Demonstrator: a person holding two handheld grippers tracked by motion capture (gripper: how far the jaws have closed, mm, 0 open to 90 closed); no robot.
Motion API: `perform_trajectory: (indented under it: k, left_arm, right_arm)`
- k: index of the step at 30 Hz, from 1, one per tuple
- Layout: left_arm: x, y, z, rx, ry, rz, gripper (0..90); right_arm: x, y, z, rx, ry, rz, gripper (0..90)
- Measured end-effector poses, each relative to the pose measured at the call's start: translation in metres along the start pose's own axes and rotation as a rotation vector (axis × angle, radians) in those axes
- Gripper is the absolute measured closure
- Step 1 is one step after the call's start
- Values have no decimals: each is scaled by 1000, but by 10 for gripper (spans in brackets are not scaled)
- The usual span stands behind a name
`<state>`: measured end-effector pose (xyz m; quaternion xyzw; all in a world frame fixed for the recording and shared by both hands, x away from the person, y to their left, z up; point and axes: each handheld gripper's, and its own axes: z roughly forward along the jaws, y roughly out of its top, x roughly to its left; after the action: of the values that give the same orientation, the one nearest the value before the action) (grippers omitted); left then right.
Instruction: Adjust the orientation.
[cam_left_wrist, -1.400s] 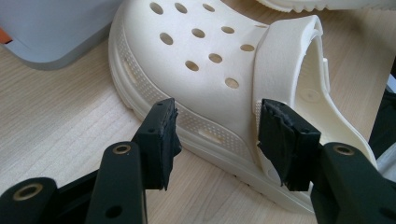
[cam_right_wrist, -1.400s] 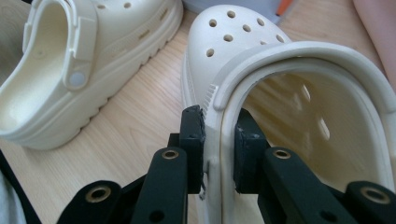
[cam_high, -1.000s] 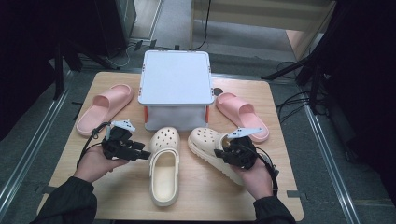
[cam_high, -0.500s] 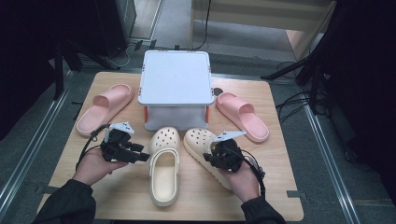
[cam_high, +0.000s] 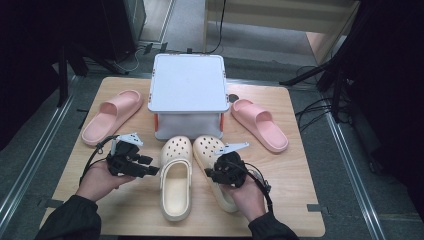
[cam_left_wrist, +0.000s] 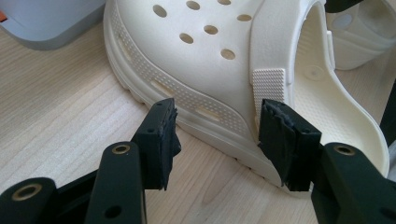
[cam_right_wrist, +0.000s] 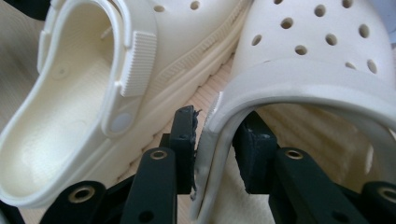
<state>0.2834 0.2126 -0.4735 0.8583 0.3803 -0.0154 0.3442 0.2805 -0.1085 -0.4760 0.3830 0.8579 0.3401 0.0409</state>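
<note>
The right tool is seen with its two black jaws set astride the side wall of the right-hand cream perforated foam clog, one jaw outside the wall and one inside the foot opening. Its jaws have just been opening, and a slight gap appears at the pads, so the wall is judged to be let go rather than pinched; the clog lies flat on the pale wooden worktop, which suggests it has been set where it was wanted. In the high view this clog is found close beside its mate, toes toward the white lidded plastic box, so the pair is judged to be lined up side by side.

The left tool is held with its jaws spread, nothing between them, just short of the outer sole edge of the left-hand cream perforated foam clog. It is probably kept there to steady or nudge that clog into line.

Two pink foam slides are left apart, one at either side of the box.
</note>
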Motion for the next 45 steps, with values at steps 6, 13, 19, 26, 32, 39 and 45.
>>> perform_trajectory:
  k: [6,13,19,26,32,39,45]
  left_arm:
    - [-2,0,1,-2,3,2,461]
    - [-4,-1,0,-15,-2,-1,474]
    - [-5,-1,-3,-37,-41,-16,679]
    - [1,0,1,-39,-18,-22,757]
    - [12,-3,9,-12,-11,-63,762]
    - [13,-3,22,44,-43,-64,758]
    - [9,-2,25,53,-52,-49,765]
  right_arm:
    - [2,3,2,-24,45,20,651]
    - [-3,1,-13,-66,77,6,632]
    - [-13,-5,-46,-126,89,-27,822]
    - [-44,-11,-56,-141,-2,-20,871]
    - [-71,-18,-39,-94,-54,18,858]
    - [-77,-17,-14,-30,-30,46,840]
    - [-76,-16,-11,-37,-38,49,845]
